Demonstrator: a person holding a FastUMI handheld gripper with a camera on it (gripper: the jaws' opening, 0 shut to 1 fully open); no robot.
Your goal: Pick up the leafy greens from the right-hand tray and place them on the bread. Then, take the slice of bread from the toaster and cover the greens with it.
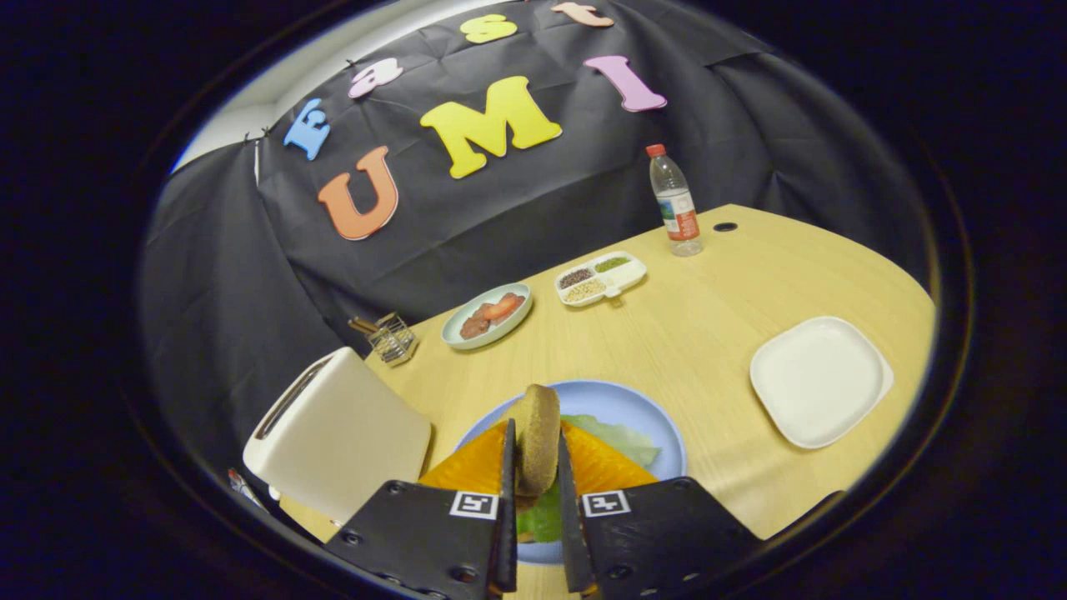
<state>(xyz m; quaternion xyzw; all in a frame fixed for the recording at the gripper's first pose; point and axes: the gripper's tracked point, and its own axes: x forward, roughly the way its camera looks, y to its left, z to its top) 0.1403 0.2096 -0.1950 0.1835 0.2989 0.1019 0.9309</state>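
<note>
My gripper (534,454) is shut on a brown slice of bread (538,433), held on edge between the two fingers. Right beneath it lies the blue plate (621,400), holding leafy greens (613,437) spread over what I take to be a bottom slice of bread, which I cannot make out clearly. The greens also show between the fingers lower down. The white toaster (338,433) stands just left of the plate, its slots looking empty. To the right sits the white square tray (817,379), bare.
Beyond the plate are a pale green dish of red and brown food (488,315), a white divided dish of grains (600,277), a small wire rack (388,337) and a water bottle (675,202). The wooden table's (708,317) curved edge runs close on the right.
</note>
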